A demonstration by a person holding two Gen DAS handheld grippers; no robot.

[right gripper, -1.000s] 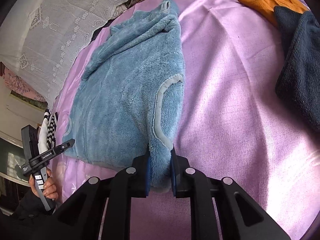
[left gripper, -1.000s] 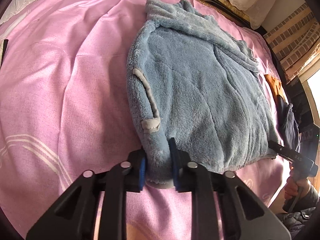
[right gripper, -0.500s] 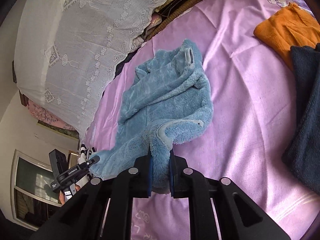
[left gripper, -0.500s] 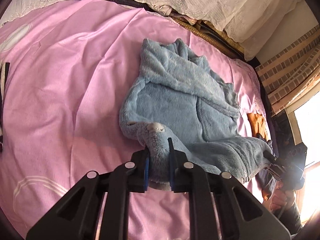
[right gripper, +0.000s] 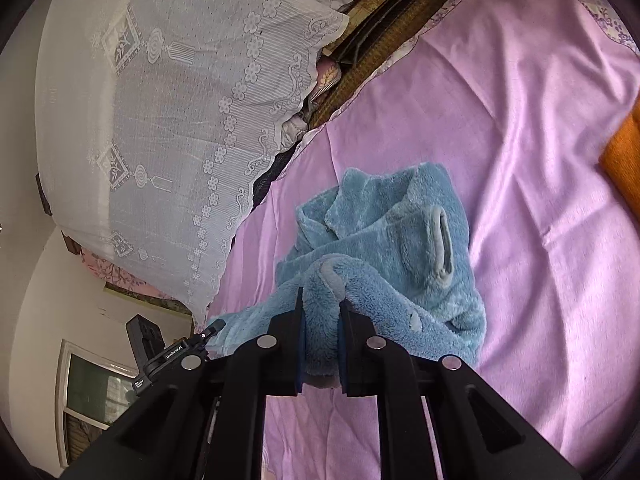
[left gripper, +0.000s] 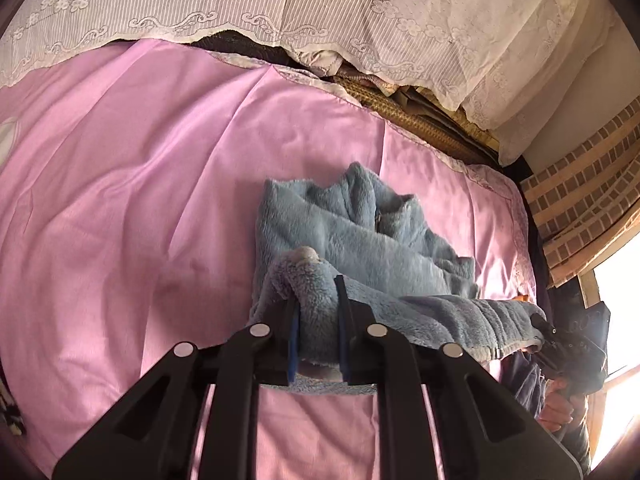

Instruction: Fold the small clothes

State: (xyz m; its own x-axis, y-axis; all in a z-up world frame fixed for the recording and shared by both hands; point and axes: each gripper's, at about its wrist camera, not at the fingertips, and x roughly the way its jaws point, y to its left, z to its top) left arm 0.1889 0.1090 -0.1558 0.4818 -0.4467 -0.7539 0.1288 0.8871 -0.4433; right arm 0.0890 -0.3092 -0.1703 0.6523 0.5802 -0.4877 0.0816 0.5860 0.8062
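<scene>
Two grippers' jaws clamping blue fleece garment [left gripper: 360,248] hem, lifted over pink sheet [left gripper: 140,200]

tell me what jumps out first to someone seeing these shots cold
A fluffy blue garment lies mid-bed on the pink sheet, its near edge lifted between the left gripper and the right gripper, both clamped on the fleece. White lace fabric hangs behind the bed.

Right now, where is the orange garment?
In the right wrist view, the orange garment lies at the right edge on the pink sheet, apart from the blue fleece.
</scene>
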